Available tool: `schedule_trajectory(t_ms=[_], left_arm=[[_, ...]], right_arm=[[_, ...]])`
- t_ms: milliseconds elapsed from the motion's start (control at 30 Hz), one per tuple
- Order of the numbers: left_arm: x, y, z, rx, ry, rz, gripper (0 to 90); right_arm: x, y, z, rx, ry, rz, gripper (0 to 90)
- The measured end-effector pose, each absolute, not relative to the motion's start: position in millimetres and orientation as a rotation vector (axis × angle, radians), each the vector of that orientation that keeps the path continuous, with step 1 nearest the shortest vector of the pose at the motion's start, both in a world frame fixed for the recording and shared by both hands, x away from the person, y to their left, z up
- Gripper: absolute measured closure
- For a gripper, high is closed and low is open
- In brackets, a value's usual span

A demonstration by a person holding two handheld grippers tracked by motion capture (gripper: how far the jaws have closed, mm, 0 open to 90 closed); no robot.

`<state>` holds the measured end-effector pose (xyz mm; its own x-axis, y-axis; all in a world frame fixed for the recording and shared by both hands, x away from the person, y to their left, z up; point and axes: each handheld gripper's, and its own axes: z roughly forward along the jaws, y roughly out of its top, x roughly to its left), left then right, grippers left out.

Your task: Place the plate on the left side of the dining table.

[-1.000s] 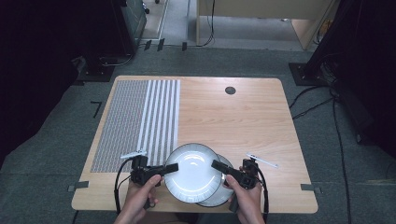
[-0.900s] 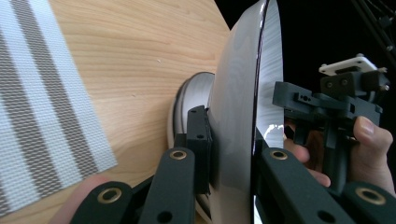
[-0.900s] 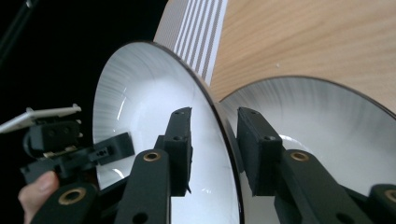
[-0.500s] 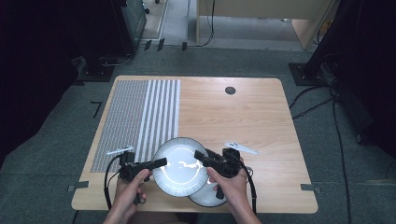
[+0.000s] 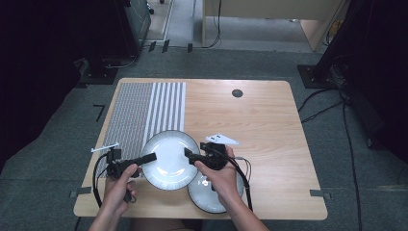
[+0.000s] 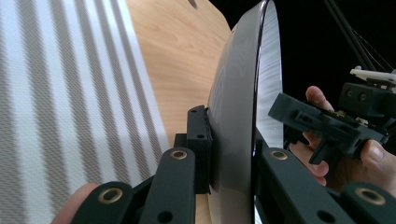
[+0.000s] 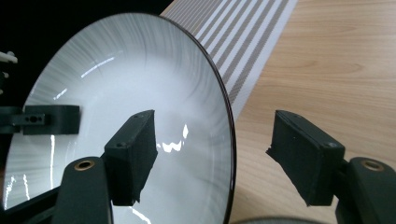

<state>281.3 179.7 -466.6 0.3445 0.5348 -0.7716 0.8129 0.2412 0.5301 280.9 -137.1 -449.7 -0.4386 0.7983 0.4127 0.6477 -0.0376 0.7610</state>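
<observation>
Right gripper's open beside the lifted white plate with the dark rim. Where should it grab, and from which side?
Take the white plate with the dark rim at its thin rim on the person's right, opposite where the left gripper already clamps it. In the right gripper view the rim runs between the open jaws of the right gripper, so closing there, one jaw above and one beneath, probably suits best.

- From the high view we are looking forward and down from above the near edge of the rectangular light-wood table (image 5: 260, 120).
- From the left gripper view we are looking close along its jaws, edge-on at the round white dark-rimmed plate (image 6: 233, 107).
- From the right gripper view we are facing that plate's (image 7: 116, 116) glossy top closely, sharing it and the grey-and-white striped mat (image 7: 243, 32).
</observation>
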Motion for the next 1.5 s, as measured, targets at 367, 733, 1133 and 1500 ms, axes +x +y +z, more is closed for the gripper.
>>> schedule_trajectory(t_ms=[367,733,1133,1500], left_arm=[[304.3,202.6,-465.4,1.371,1.397,-0.281,81.0],[329.1,224.5,-463.6,1.333,1.465,-0.255,81.0],[359.9,236.7,-468.1,1.284,1.521,-0.257,81.0],[394.5,247.9,-483.1,1.221,1.597,-0.245,81.0]], right_arm=[[323.7,-105.6,-446.7,1.611,2.081,1.598,55.3],[355.7,-95.8,-452.4,1.612,2.109,1.572,69.1],[394.1,-79.3,-458.0,1.701,2.176,1.518,79.8],[436.3,-56.9,-468.4,1.721,2.163,1.445,77.7]])
